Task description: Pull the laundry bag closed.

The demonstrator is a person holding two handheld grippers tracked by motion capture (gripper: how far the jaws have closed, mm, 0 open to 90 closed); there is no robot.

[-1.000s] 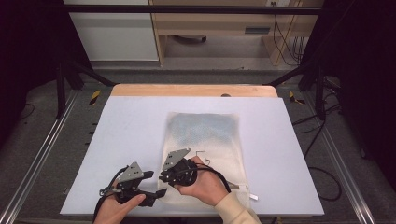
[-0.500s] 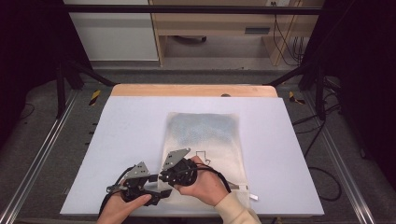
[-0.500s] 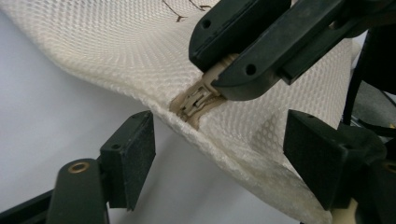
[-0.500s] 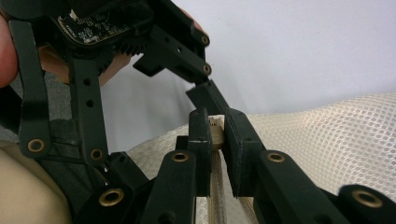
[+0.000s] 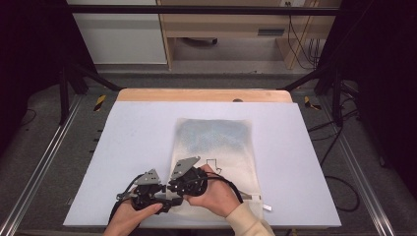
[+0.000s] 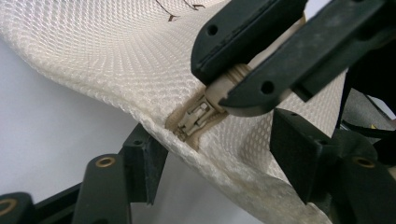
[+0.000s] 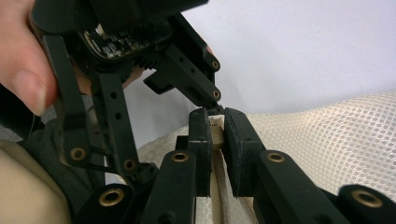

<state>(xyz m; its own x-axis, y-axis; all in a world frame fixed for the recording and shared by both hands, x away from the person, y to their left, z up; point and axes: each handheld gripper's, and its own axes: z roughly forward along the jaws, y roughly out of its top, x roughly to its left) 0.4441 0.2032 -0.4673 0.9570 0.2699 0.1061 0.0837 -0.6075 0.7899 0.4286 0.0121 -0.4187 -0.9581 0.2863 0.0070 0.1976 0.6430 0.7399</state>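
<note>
A cream mesh bag (image 5: 216, 142) lies flat on the white table, zipper edge toward the person. My right gripper (image 7: 217, 126) is shut on the zipper's end (image 7: 215, 136) at the bag's near left corner and lifts it a little. In the left gripper view that right gripper (image 6: 224, 88) pinches the tape just above the zipper slider (image 6: 194, 119). My left gripper (image 6: 219, 163) has just been closing. Its jaws stand on either side of the raised mesh corner and the slider, still apart from them. In the high view the left gripper (image 5: 167, 200) sits close beside the right gripper (image 5: 178, 192).
The white table (image 5: 123, 147) is bare to the left of and beyond the bag. A small white tab (image 5: 266, 207) sticks out at the bag's near right corner. A wooden strip (image 5: 204, 95) runs along the far edge. Metal rails (image 5: 44, 162) flank the table.
My left hand has slid right, toward the bag's near left corner, and now sits against the right gripper. The right hand and the bag have stayed put.
</note>
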